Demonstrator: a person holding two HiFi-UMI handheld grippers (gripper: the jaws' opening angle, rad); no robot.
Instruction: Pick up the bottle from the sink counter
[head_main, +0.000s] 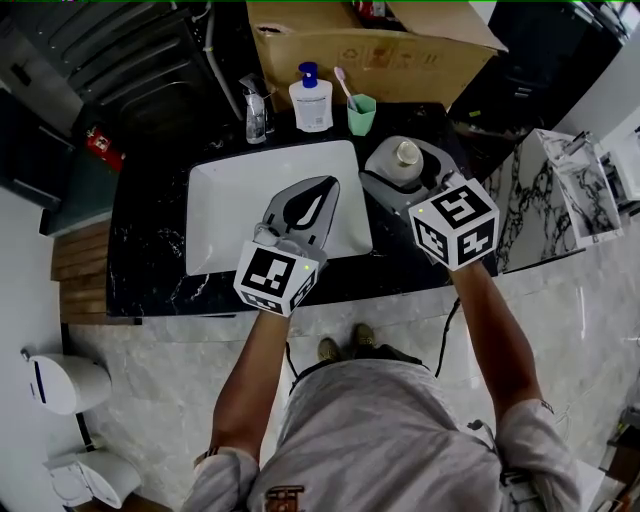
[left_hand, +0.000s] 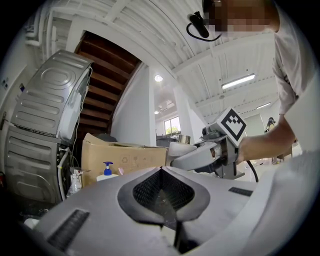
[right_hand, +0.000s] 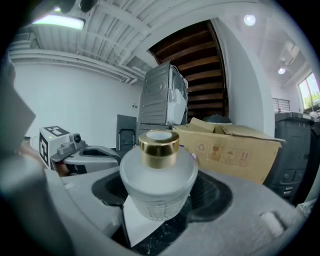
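Observation:
The bottle (head_main: 406, 155) is a squat frosted-glass one with a gold cap, on the black counter (head_main: 150, 260) just right of the sink. My right gripper (head_main: 404, 148) wraps round it, one curved jaw on each side. In the right gripper view the bottle (right_hand: 159, 175) stands upright and fills the gap, its sides against both dark pads of my right gripper (right_hand: 162, 182); black counter shows below it. My left gripper (head_main: 330, 182) hangs over the white sink (head_main: 230, 210), tips touching, nothing in it. The left gripper (left_hand: 161, 169) looks across at the right one.
Behind the sink stand a chrome faucet (head_main: 256, 110), a white pump bottle with a blue head (head_main: 311, 100) and a green cup with a toothbrush (head_main: 361, 115). A cardboard box (head_main: 370, 45) sits behind them. A marble-patterned slab (head_main: 545, 200) lies to the right.

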